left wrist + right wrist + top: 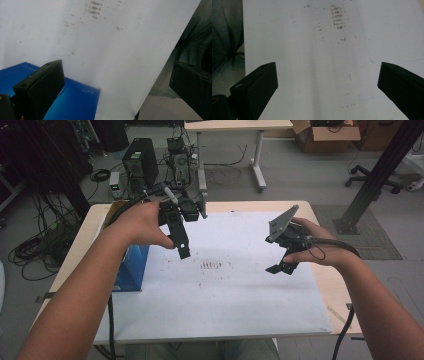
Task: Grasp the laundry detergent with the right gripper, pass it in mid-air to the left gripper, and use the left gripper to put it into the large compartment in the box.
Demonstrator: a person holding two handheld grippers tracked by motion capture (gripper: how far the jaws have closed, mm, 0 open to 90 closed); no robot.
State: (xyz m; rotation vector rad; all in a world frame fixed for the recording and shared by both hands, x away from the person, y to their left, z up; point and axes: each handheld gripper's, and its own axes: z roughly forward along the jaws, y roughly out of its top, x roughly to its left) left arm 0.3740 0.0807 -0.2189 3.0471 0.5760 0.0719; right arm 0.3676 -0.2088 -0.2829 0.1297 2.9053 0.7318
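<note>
A white sheet [240, 295] is spread across the surface [325, 285], bare but for a patch of brown smudges [212, 265] at its middle, with a blue box [131, 270] tucked at its left edge. Above the box, the left gripper [181, 237] is held with fingers wide; the right gripper [280, 266], likewise wide and empty, is poised over the sheet's right half. Nothing is grasped yet, so the work is judged barely begun.

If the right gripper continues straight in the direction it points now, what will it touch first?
Most likely the white sheet on the table. The right gripper is open, nothing lies between its jaws, and it points at bare paper just short of the brown smudges. How high it hovers is unclear.
</note>
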